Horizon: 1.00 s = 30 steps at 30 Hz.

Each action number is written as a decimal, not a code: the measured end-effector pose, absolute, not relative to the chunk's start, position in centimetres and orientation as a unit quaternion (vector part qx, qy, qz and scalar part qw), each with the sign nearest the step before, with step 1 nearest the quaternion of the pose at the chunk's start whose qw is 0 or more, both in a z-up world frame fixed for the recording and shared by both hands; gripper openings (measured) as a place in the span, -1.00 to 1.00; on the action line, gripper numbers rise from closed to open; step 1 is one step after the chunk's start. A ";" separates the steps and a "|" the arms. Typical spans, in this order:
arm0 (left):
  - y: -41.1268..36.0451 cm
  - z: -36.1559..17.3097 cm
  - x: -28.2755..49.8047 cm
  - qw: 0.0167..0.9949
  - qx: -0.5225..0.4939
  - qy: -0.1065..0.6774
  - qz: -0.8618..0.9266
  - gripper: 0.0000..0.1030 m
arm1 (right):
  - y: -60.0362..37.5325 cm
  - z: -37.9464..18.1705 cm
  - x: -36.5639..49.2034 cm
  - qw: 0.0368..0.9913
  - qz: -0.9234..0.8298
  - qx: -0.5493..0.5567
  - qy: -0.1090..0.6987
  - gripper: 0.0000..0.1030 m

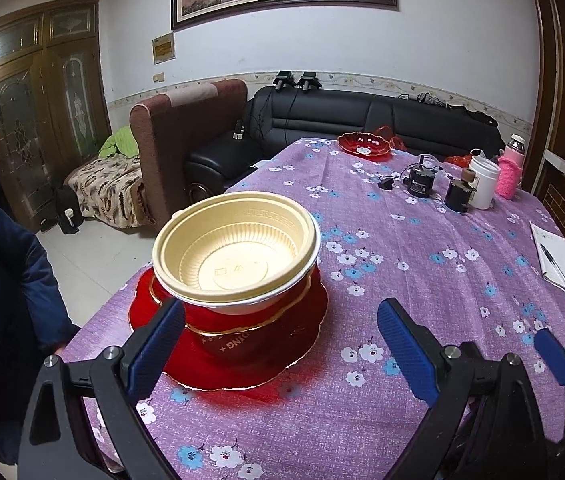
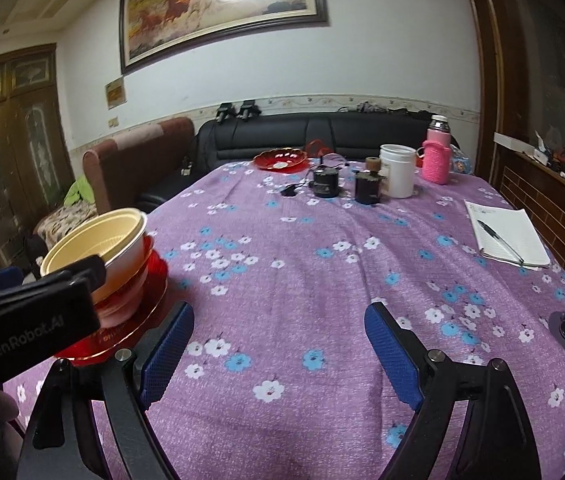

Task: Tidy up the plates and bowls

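Left gripper point(image 1: 282, 344) jaws wide apart, holding nothing; right gripper point(image 2: 278, 350) also wide and empty, over bare tablecloth point(image 2: 302, 248).

Stack sits centre-left in the left wrist view, lower left in the right wrist view: cream bowl point(image 1: 234, 248) nested in a silver-rimmed white bowl point(image 1: 258, 304), on a red bowl point(image 1: 250, 340), on a red plate point(image 1: 218, 368). The cream bowl sits tilted, not fully seated. The left finger point(image 1: 154, 352) is just beside the stack's near-left side; contact cannot be told.

Another red dish point(image 1: 363, 145) lies at the upper centre, far edge of table, well apart, near a white jar point(image 1: 482, 184) and a pink bottle point(image 1: 510, 168).

Handling, judged: the cream bowl looks like thin disposable plastic, light, flexible, glossy and slippery. Pinch its rim lightly, one finger inside and one outside; a hard squeeze would buckle it. The red pieces look like rigid plastic, thin-edged, best taken at the rim. The loose stack may slide if nudged.
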<state>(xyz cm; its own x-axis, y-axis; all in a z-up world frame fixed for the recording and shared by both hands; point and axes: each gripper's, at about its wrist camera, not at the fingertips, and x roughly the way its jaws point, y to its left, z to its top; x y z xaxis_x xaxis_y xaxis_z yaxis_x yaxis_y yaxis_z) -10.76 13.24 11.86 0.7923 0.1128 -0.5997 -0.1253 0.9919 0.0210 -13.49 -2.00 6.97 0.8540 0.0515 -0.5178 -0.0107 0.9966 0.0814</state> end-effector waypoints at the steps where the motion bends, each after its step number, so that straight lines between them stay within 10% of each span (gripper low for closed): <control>1: 13.4 11.9 -10.8 0.947 -0.012 0.315 0.063 0.87 | -1.7 6.9 -13.5 0.962 0.018 0.035 0.270 0.76; 30: 18.5 10.2 -10.8 0.940 -0.092 0.326 0.038 0.87 | 4.7 5.7 -13.1 0.954 0.050 -0.022 0.296 0.76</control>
<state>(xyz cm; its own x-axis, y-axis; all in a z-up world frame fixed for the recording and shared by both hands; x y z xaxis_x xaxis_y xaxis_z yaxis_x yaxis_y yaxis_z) -10.77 18.55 10.20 0.7847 0.0108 -0.6198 -0.1304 0.9803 -0.1480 -13.09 4.68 5.68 0.8198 0.0827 -0.5667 -0.1090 0.9940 -0.0126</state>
